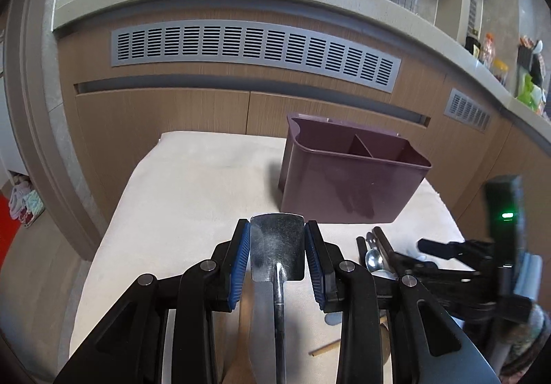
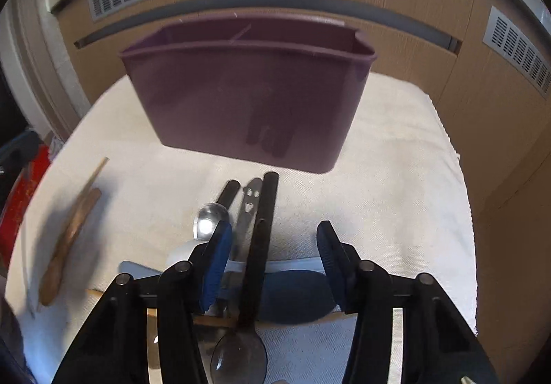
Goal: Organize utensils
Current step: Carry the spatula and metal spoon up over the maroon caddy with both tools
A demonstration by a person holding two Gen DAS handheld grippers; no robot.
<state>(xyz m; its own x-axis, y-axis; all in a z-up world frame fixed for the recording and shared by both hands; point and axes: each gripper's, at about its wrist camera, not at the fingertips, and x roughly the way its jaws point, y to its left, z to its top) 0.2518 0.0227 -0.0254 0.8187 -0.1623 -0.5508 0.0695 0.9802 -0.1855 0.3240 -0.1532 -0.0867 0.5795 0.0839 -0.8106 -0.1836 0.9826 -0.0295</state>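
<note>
Shiny metal fills the middle of the left wrist view: a flat steel spatula (image 1: 277, 249) sits between the blue pads of the left hand-held gripper (image 1: 277, 258). The pads squeeze its wide end, so this gripper is grasping the spatula. It is lifted above the white cloth on the bench (image 1: 193, 184). The purple caddy (image 1: 347, 177) stands just ahead and a bit to the right. Its two parts look empty from here. At the right edge, the other gripper reaches toward a little pile of utensils.

In the right wrist view, the right hand-held gripper (image 2: 273, 263) hangs over that pile with its jaws apart, gripping nothing. A black handle (image 2: 263, 232) lies between the pads but they do not press it. A small spoon (image 2: 210, 220), a metal handle with a smiley face (image 2: 248, 205) and a dark spoon (image 2: 239, 358) lie there too. A wooden utensil (image 2: 69, 239) lies off to the left. The caddy stands behind the pile.

The job looks barely started. Nothing seems to be in the caddy yet, and most utensils still need to go in.
</note>
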